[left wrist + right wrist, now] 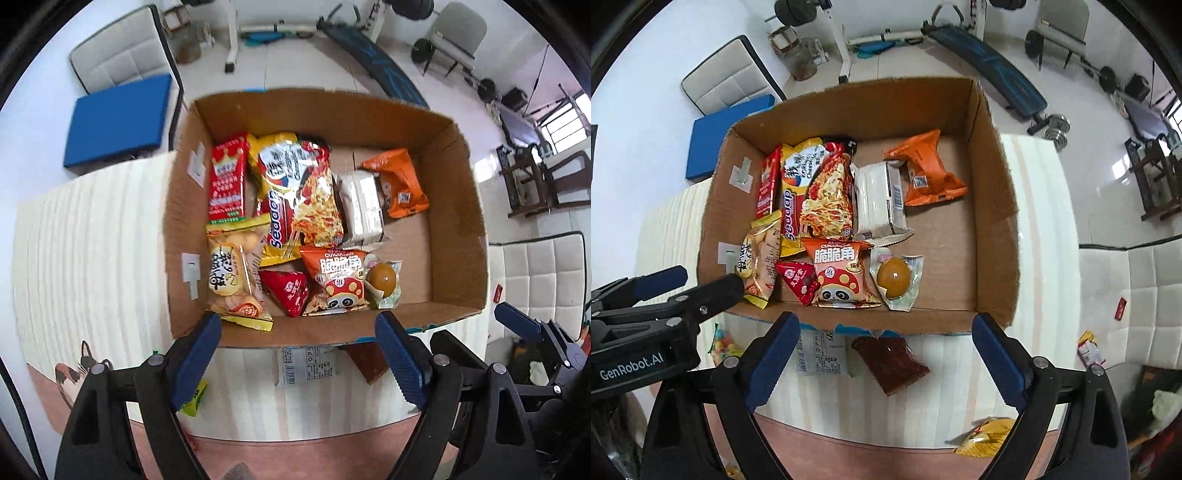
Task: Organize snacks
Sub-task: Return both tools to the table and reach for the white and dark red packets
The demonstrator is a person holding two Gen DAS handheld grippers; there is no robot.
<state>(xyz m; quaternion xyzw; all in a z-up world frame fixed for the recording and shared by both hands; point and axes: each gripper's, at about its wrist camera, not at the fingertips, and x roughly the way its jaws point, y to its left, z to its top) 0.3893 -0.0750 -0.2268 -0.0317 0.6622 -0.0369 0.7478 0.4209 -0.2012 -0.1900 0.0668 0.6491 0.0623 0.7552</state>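
A cardboard box [458,206] stands on the pale striped table. It holds several snacks: a red carton [227,177], a noodle packet [310,195], a white pack [360,206], an orange packet [400,184], a yellow biscuit bag [236,280], a red triangular packet [288,291], a panda crisp bag [842,273] and a packed egg [894,278]. My left gripper [295,325] hangs open and empty above the box's near wall. My right gripper [886,321] is also open and empty, above the same wall. A white packet [822,354] and a dark brown packet [892,362] lie on the table beneath it.
A candy bag [724,341] and a yellow packet [986,435] lie near the table's front edge. A green-yellow packet [194,400] sits under my left finger. White padded seats [543,273], a blue pad [118,122] and a gym bench [990,55] surround the table.
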